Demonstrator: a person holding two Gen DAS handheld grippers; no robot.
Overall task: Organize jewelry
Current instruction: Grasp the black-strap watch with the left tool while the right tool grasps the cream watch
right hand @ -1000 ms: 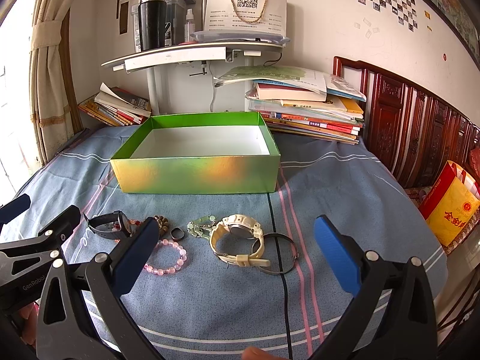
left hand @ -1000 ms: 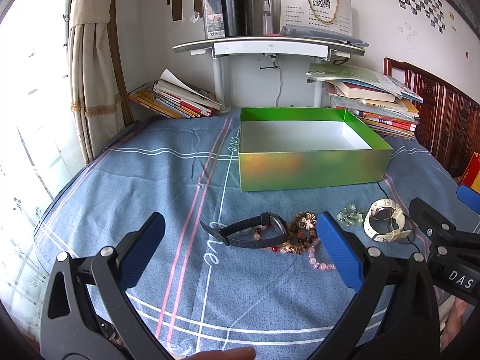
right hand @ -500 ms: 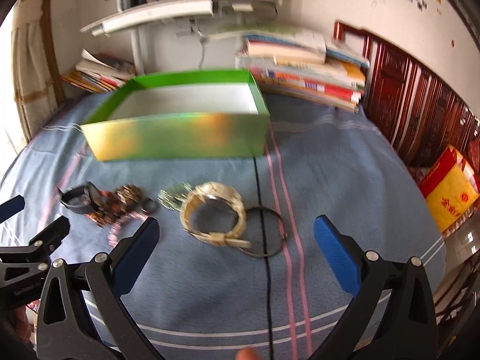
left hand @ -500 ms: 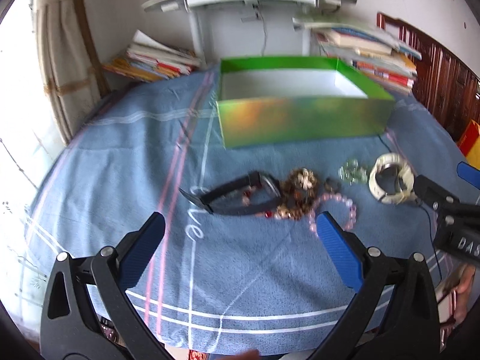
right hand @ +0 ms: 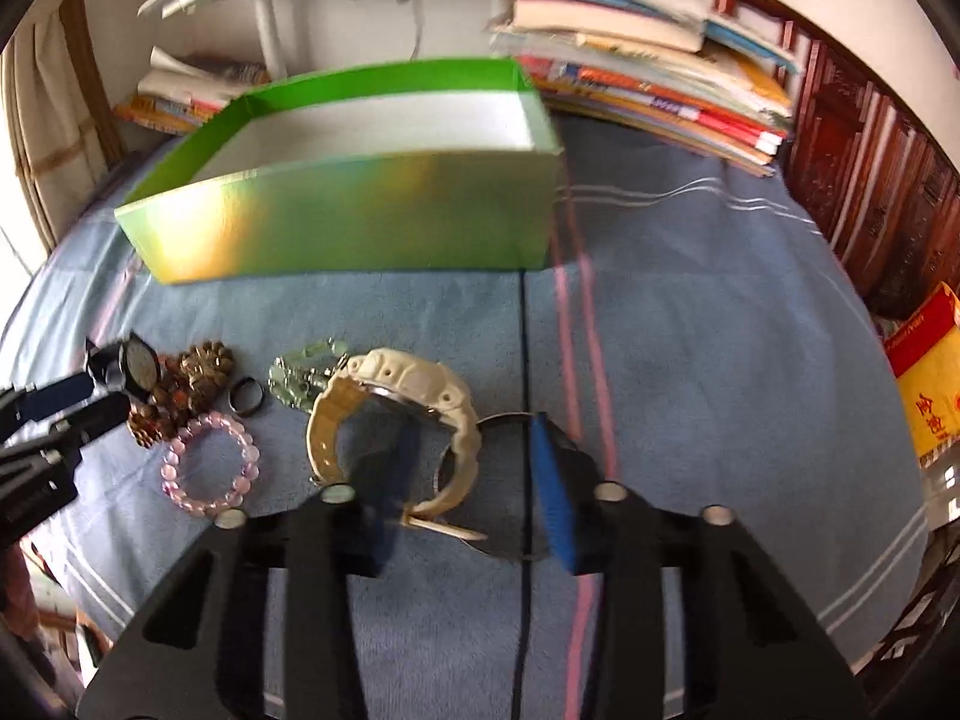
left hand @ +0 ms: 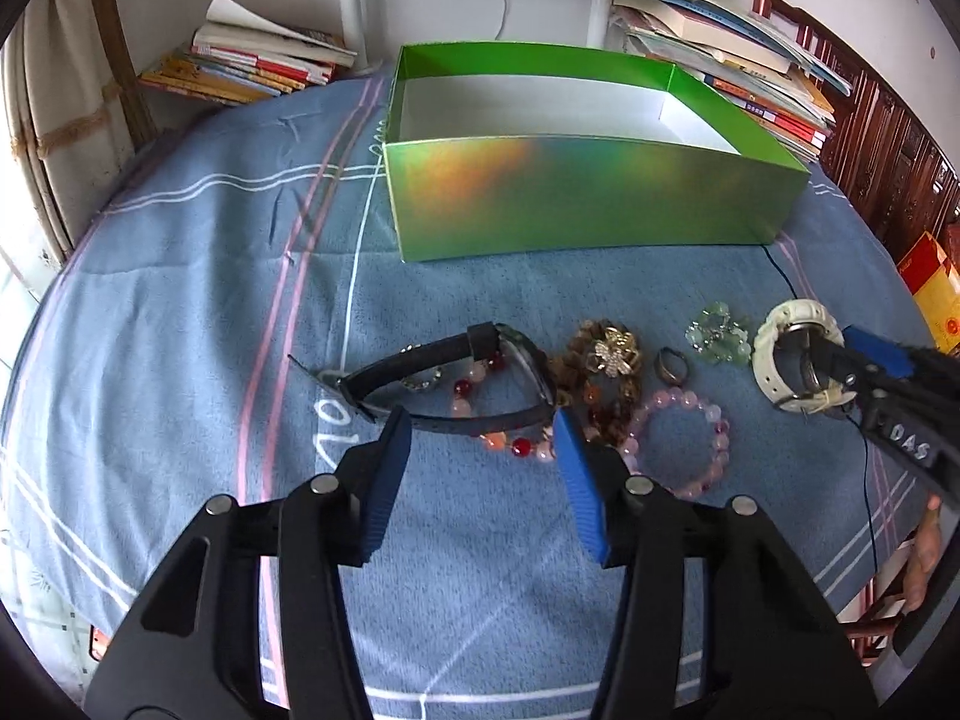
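Note:
Jewelry lies on the blue bedspread in front of an empty green box point(left hand: 588, 204). My left gripper point(left hand: 477, 438) is open, its blue pads straddling the near strap of a black watch point(left hand: 444, 372), beside red and pink beads point(left hand: 516, 444). My right gripper point(right hand: 474, 456) is open, one pad inside the loop of a cream watch point(right hand: 414, 378), the other outside it over a thin metal bangle point(right hand: 510, 420). A pink bead bracelet point(right hand: 210, 468), dark ring point(right hand: 246, 396), green bead piece point(right hand: 300, 372) and brown bead cluster with a gold flower point(left hand: 612, 360) lie between the watches.
Stacked books point(right hand: 648, 84) stand behind the box on the right and more books point(left hand: 252, 66) at the back left. A red-yellow bag point(right hand: 924, 384) sits off the bed's right edge. A black cord point(right hand: 522, 600) runs across the bedspread.
Both grippers have dropped and moved forward onto the jewelry, and their jaws have narrowed. The left now straddles the black watch strap; the right now straddles the cream watch band.

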